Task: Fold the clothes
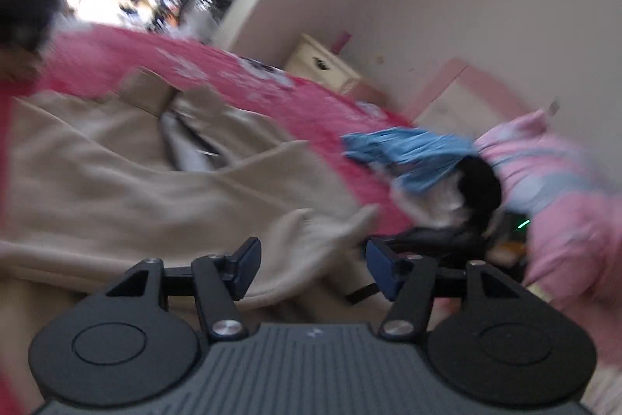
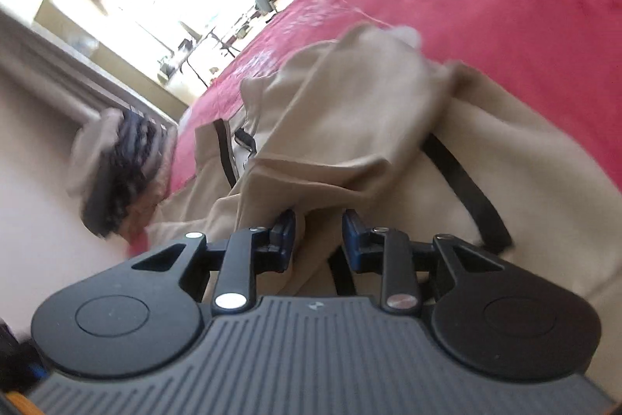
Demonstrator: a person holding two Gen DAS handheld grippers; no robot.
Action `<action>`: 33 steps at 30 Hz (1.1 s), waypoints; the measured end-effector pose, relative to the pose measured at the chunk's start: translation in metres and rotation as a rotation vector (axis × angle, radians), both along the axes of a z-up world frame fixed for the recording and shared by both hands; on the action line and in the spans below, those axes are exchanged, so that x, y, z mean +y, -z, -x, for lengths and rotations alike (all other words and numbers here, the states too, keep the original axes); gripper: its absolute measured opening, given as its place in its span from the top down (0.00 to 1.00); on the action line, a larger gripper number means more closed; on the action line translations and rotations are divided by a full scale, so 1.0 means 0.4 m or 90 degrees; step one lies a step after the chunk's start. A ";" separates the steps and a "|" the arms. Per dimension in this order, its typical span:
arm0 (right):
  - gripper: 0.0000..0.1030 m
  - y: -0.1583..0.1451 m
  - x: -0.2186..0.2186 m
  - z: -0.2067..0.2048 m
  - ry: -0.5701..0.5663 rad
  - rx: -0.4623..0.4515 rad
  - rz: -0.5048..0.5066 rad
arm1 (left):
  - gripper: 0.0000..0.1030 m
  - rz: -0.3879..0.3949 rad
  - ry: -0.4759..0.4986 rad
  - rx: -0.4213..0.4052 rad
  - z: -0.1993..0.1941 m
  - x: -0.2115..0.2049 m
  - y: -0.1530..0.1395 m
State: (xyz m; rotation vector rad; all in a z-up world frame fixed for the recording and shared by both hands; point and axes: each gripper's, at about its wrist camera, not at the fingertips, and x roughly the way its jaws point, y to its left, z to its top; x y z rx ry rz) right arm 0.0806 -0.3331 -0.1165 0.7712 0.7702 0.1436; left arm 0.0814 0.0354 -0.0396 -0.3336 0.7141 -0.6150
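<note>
A beige garment [image 1: 116,174] lay rumpled across the red bedspread [image 1: 272,92], most of it still bunched and not squared up, so the folding looked to be at an early stage. The left gripper [image 1: 313,269] hovered over one loose flap of the cloth with its jaws spread wide; fabric showed in the gap, but neither pad pressed on it, so nothing was held there. That open stance suited either letting go of an edge or lining up for a fresh one; which of the two, the blurred view did not tell.

The right gripper [image 2: 318,240] sat low against the same beige garment [image 2: 350,127], jaws parted only a little. A fold of cloth ran between them, yet the pads appeared to stand clear of it, so I judged it loose rather than pinched.

The left wrist view alone showed what waited at the far side of the bed: a blue garment [image 1: 412,154], a pink striped garment [image 1: 563,189] beside it, and a cream nightstand [image 1: 322,65] against the wall. The right wrist view alone showed the garment's dark strap [image 2: 466,181] trailing over the cloth and a striped knitted item [image 2: 120,166] at the bed's edge near the bright window
</note>
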 end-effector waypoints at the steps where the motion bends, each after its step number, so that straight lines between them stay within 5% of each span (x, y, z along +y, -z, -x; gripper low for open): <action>1: 0.74 0.009 -0.013 0.006 0.008 0.007 -0.016 | 0.37 -0.029 -0.013 -0.009 0.012 0.016 -0.002; 7: 0.71 0.076 -0.066 0.038 0.081 0.036 -0.239 | 0.37 -0.178 -0.107 -0.014 0.045 0.112 0.031; 9: 0.63 0.098 -0.077 0.058 0.125 0.041 -0.316 | 0.38 -0.221 -0.131 -0.019 0.068 0.143 0.039; 15: 0.51 0.139 -0.083 0.110 0.207 0.060 -0.422 | 0.39 -0.380 -0.168 -0.094 0.093 0.168 0.036; 21: 0.47 0.103 -0.028 0.087 0.151 0.064 -0.366 | 0.39 -0.553 -0.210 -0.177 0.105 0.242 -0.033; 25: 0.47 0.092 0.010 0.057 0.126 0.084 -0.308 | 0.39 -0.515 -0.184 -0.116 0.091 0.286 -0.022; 29: 0.47 0.070 0.053 0.029 0.106 0.097 -0.226 | 0.40 -0.468 -0.109 -0.084 0.066 0.238 0.064; 31: 0.53 0.052 0.075 0.016 0.098 0.095 -0.165 | 0.44 -0.470 -0.093 -0.074 0.042 0.206 0.112; 33: 0.74 0.032 0.096 -0.001 0.086 0.090 -0.093 | 0.54 -0.478 -0.093 -0.067 0.017 0.184 0.148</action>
